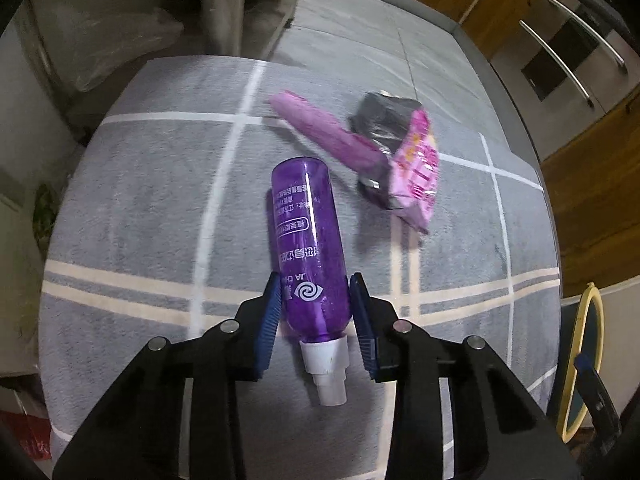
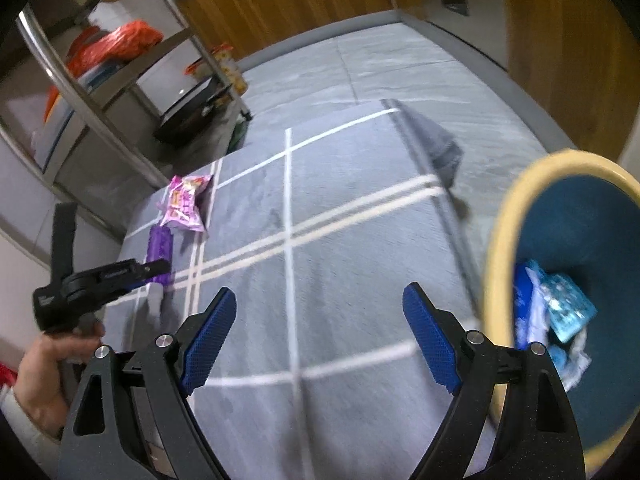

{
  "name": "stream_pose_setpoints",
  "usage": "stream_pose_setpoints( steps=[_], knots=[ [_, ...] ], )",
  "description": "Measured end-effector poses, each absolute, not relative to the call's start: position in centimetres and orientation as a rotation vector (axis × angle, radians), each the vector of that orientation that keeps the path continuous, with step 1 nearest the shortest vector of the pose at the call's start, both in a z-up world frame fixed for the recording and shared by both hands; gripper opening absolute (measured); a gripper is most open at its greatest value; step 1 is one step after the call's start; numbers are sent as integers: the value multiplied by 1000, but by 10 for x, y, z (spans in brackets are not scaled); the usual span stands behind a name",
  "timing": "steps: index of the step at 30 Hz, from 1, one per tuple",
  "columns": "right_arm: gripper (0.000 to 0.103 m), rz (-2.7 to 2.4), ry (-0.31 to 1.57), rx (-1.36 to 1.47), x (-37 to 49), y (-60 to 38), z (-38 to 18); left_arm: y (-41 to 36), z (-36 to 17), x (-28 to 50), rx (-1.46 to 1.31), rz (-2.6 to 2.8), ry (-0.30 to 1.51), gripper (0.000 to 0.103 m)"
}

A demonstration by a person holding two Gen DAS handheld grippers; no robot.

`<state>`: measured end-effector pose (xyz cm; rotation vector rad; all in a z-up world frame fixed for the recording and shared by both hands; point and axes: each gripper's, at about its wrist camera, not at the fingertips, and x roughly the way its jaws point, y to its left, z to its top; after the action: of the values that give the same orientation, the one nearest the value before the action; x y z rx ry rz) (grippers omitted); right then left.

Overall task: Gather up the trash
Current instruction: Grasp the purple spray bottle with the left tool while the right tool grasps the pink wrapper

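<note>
A purple spray bottle [image 1: 308,240] with a white nozzle lies on the grey checked rug [image 1: 160,208]. My left gripper [image 1: 315,284] straddles its lower body, and both blue pads touch its sides. The right wrist view shows the same bottle [image 2: 160,248] under the left gripper [image 2: 158,268], held by a hand [image 2: 44,364]. A pink snack bag [image 1: 416,172], a pink wrapper [image 1: 328,136] and a black packet [image 1: 384,116] lie beyond. My right gripper [image 2: 320,292] is open over the rug with nothing between its fingers. The blue bin [image 2: 500,220] stands to its right.
The bin holds blue packets [image 2: 560,308]; its yellow rim [image 1: 580,360] shows at the rug's right edge. A metal shelf rack [image 2: 100,92] with bags stands at the left. Wooden cabinets [image 2: 560,60] line the far side. One rug corner [image 2: 440,148] is folded over.
</note>
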<state>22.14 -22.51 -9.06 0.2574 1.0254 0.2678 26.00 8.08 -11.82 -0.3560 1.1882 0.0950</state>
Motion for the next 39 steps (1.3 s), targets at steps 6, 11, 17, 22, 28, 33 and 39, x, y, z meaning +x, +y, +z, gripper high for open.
stream_pose_setpoints(
  steps=[6,11,17,22,28,33,39],
  knots=[
    [86,358,1060,230,260,-180,-101,103,-106,248,-420,118,1137,33],
    [86,440,1061,210,289,-135,-99,117,-98,242,-472,139,1109,32],
    [86,512,1077,144,317,-81,-104,124,-97,239,-514,144,1103,32],
    [86,539,1093,86,331,-50,-109,128,-107,237,-533,150,1135,32],
    [83,566,1090,-15,342,-17,-114,132,-119,236,-560,146,1170,32],
    [54,548,1117,-103,350,-3,-126,135,-122,238,-557,141,1179,32],
    [33,550,1126,-90,350,-13,-125,136,-122,245,-538,138,1185,32]
  ],
)
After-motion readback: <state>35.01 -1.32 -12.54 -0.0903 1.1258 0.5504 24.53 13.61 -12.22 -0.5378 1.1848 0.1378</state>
